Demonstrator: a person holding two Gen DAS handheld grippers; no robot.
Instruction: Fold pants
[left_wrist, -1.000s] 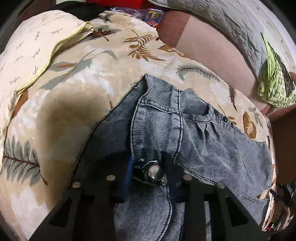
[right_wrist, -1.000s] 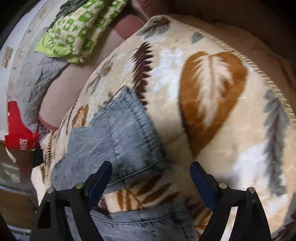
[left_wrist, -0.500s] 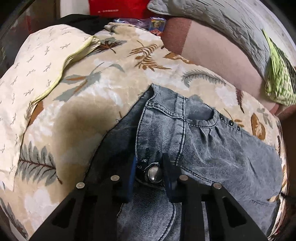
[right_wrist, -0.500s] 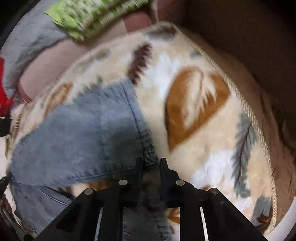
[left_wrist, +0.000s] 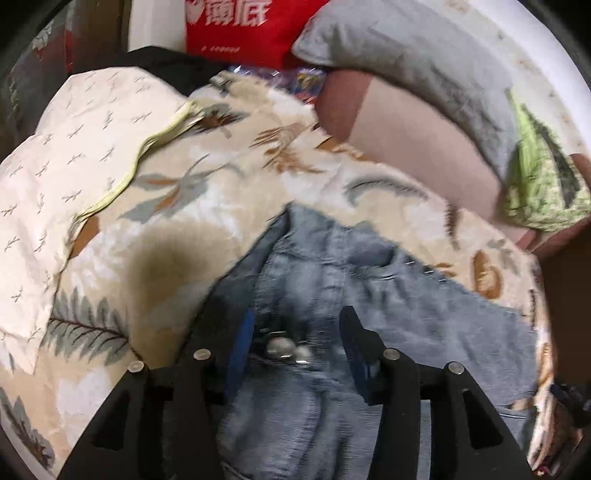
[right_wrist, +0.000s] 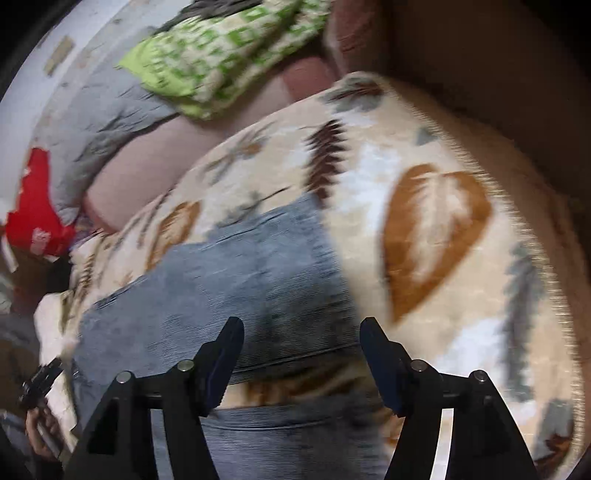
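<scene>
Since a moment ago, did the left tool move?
Yes. The left tool opened, letting go of the jeans around the metal button, and backed away: the red bag beyond the leaf blanket shows more.

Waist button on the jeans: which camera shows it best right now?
The left wrist view. The button shines between the open left gripper, on the jeans waistband, though blurred by motion. The right wrist view shows only a leg end of the jeans ahead of the open right gripper; no button there.
</scene>
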